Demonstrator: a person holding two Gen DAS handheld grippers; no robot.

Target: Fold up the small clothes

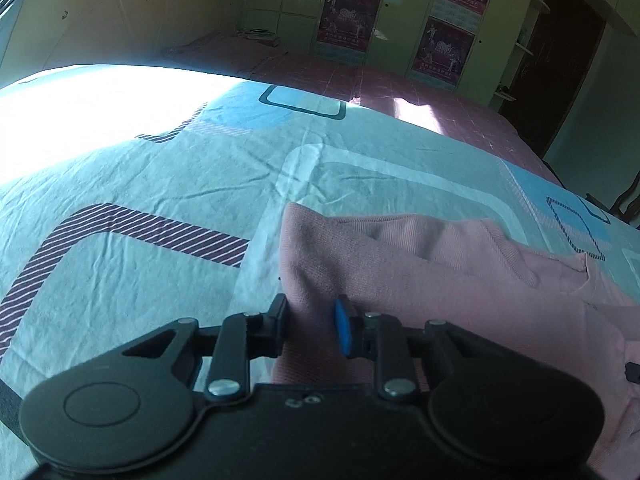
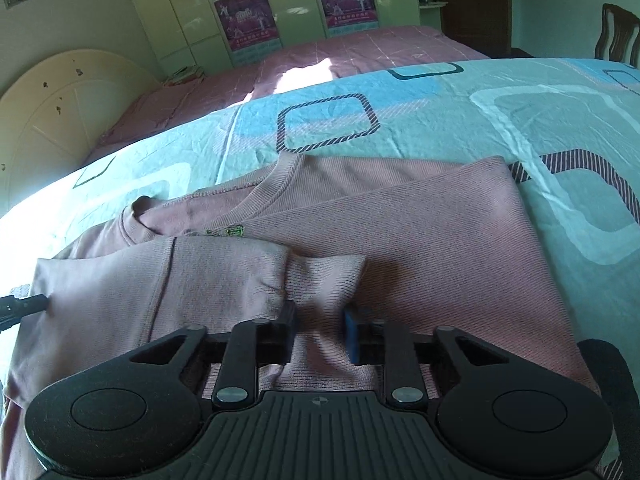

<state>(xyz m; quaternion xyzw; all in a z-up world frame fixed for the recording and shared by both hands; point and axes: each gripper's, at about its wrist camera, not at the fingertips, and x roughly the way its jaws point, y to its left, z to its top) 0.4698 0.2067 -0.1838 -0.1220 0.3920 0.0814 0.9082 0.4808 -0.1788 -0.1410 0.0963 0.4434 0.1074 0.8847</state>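
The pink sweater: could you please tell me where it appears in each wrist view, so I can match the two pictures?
Left wrist view: the pink sweater fills the lower right, its edge between the fingers of the left gripper.
Right wrist view: it spans the centre and lower left, a cuff fold between the fingers of the right gripper.
Shared landmark: the posters on the wardrobe doors.

1. Posters (image 2: 245, 20) on wardrobe doors (image 2: 180, 8): printed lines present, too small and blurred to read.
2. Green embroidered mark (image 2: 228, 232) on pink garment (image 2: 400, 220), just below neckline: characters not legible.
3. No other text, brand, number or sign legible in either view.
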